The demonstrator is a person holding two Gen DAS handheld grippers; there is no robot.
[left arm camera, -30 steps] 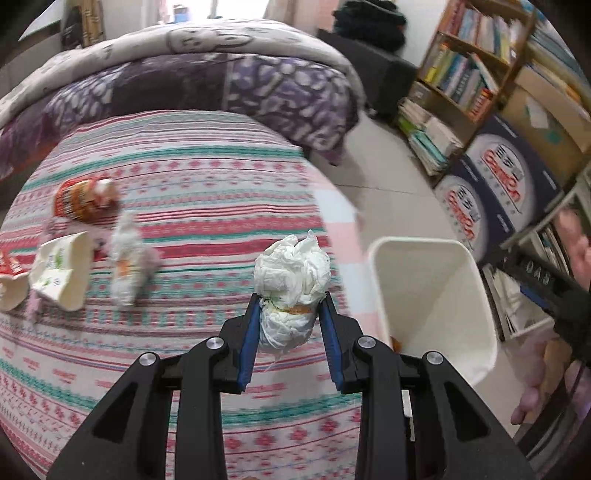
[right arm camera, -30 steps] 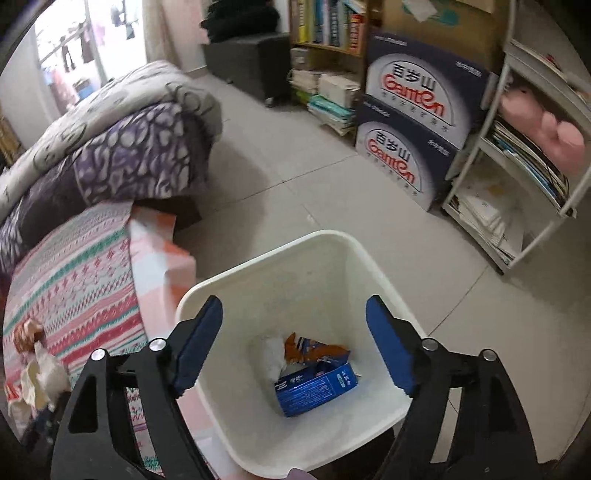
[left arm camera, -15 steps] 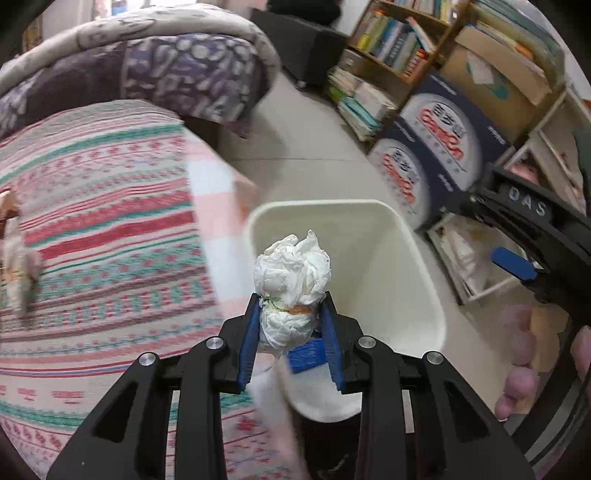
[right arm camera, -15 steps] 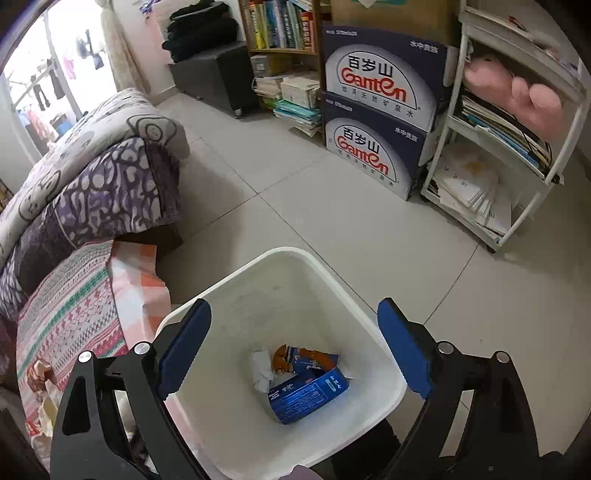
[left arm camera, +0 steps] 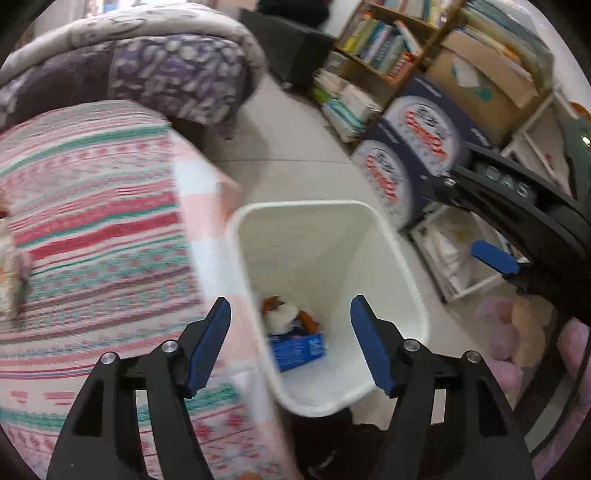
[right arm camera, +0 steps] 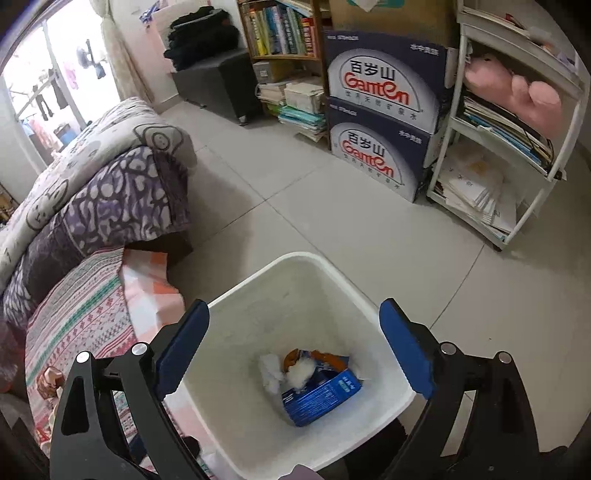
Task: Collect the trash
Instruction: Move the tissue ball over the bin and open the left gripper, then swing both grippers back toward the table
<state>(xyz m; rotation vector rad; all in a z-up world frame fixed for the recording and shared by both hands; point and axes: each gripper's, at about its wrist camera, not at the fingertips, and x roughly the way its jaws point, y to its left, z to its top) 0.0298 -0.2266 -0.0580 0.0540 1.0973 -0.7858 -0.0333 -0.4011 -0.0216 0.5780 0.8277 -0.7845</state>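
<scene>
A white waste bin stands on the tiled floor beside the striped table. My left gripper hovers over it, jaws opening, nothing between them. The crumpled white tissue ball lies in the bin on a blue box and an orange wrapper. My right gripper also hangs over the bin, open and empty; one of its blue pads shows at the right of the left wrist view.
The striped cloth table holds more trash at its left edge. A quilt-covered bed, stacked Ganten boxes, bookshelves and a white rack ring the open floor.
The left gripper carried the tissue ball from over the table to above the bin, then opened; the ball now lies inside. The right gripper widened slightly.
</scene>
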